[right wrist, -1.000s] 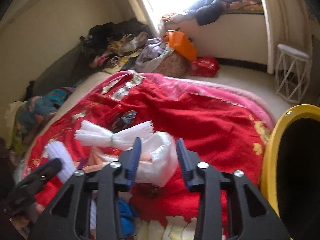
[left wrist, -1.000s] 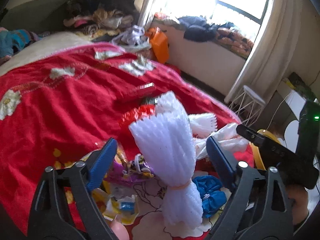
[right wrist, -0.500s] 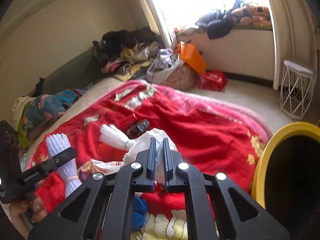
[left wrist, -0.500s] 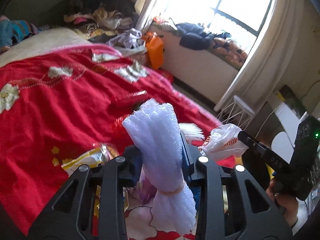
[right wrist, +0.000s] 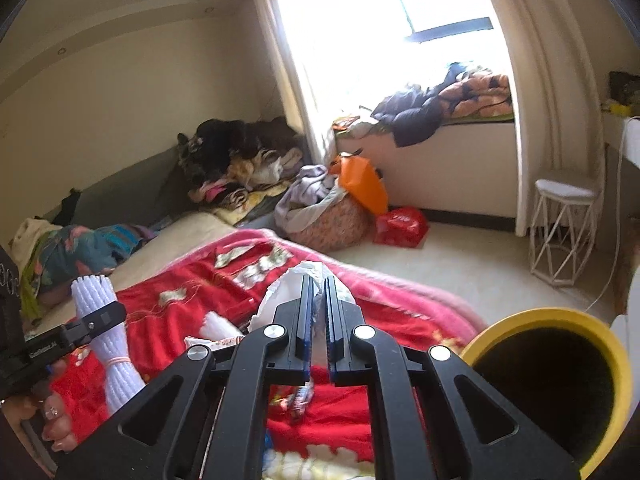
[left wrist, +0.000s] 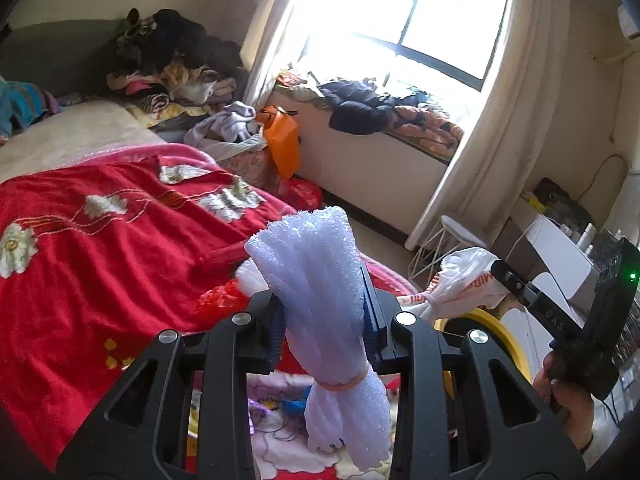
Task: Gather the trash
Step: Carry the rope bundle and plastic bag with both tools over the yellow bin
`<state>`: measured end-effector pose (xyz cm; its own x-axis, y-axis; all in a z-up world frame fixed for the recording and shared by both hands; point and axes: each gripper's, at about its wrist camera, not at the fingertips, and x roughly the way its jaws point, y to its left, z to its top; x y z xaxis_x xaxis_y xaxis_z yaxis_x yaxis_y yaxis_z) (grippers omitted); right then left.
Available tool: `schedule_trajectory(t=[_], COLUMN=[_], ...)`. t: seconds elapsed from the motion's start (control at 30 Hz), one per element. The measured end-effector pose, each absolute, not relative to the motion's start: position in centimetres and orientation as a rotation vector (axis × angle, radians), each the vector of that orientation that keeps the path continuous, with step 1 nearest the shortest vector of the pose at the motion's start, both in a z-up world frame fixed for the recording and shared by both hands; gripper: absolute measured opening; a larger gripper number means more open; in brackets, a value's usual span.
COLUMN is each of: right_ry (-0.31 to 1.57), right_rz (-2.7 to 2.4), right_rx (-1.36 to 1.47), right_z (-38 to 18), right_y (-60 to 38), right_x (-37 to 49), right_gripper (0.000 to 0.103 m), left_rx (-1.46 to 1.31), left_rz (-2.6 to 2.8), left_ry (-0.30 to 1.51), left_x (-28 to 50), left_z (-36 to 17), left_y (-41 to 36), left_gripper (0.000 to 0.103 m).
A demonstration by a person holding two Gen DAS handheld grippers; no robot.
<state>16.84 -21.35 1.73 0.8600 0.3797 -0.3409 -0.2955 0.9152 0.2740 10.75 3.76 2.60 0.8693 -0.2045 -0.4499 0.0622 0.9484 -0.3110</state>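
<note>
My left gripper is shut on a white foam net bundle tied with a rubber band, held above the bed; the bundle also shows in the right wrist view. My right gripper is shut on a white plastic bag, which also shows in the left wrist view, lifted over the bed's edge. A yellow-rimmed bin stands at the lower right, its rim showing in the left wrist view. More wrappers lie on the red blanket.
A white wire stool stands by the curtain. An orange bag and a red bag sit on the floor beside a basket of clothes. Clothes pile lies at the bed's far end.
Both grippers closed, the left on the foam bundle and the right on the plastic bag, then lifted them off the bed. Both views rose and tilted toward the window.
</note>
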Motion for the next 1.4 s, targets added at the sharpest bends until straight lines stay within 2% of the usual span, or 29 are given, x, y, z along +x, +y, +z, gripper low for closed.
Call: schedule_trajectory(t=[0.77,1.4], right_ry=[0.341,0.425], right_rz=[-0.012,-0.249], right_rx=[0.167,0.049], right_z=[2.0,-1.3], right_y=[-32.9,-39.5], right_x=[14.9,15.1], right_gripper=[0.005,0.005], left_rx=[-0.268,-0.176], left_rz=[-0.288,-0.446], left_ry=[0.497,0.529], left_x=[14.7,17.5], left_z=[3.1,0.0], left_y=[-5.7,-17.4], left_gripper=[0.025,0.025])
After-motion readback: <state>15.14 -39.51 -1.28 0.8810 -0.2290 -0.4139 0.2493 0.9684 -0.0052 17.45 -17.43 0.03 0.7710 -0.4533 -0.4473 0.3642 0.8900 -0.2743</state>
